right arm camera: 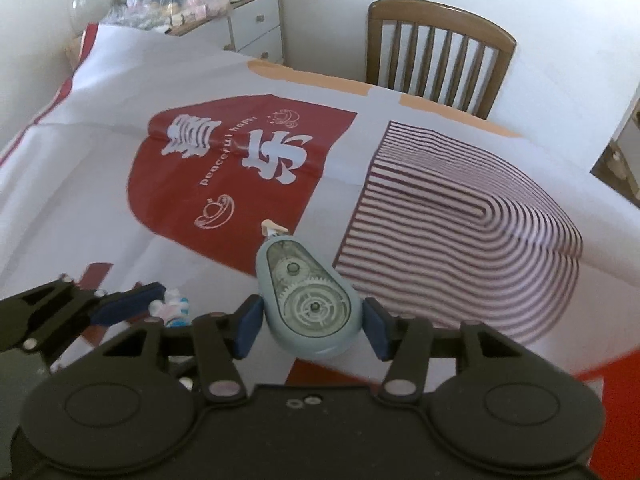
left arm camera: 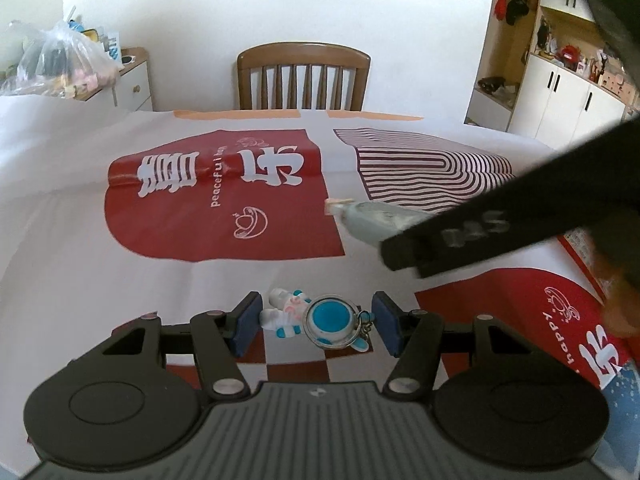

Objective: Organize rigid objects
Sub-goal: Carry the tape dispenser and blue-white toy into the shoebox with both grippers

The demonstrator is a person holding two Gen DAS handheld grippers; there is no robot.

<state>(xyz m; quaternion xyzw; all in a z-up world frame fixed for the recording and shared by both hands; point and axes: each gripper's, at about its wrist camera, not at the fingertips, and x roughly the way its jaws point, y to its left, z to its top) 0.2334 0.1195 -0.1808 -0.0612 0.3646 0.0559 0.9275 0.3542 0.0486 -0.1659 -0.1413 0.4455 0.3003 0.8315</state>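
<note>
astronaut keychain (left arm camera: 316,320) between left tool (left arm camera: 316,322) pads

Left gripper (left arm camera: 316,322): matte black body, ribbed grey panel at centre, two round black discs at sides, black linkage arms with silver pivot screws, dark blue flat fingers (left arm camera: 387,322). Right gripper (right arm camera: 313,326): same build, smooth black centre with two small silver screws, blue fingers (right arm camera: 376,330). Pale embossed lettering on its side, illegible.

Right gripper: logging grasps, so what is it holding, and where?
The right gripper holds the correction tape dispenser by its wide rear body, fingers on both sides.
</note>
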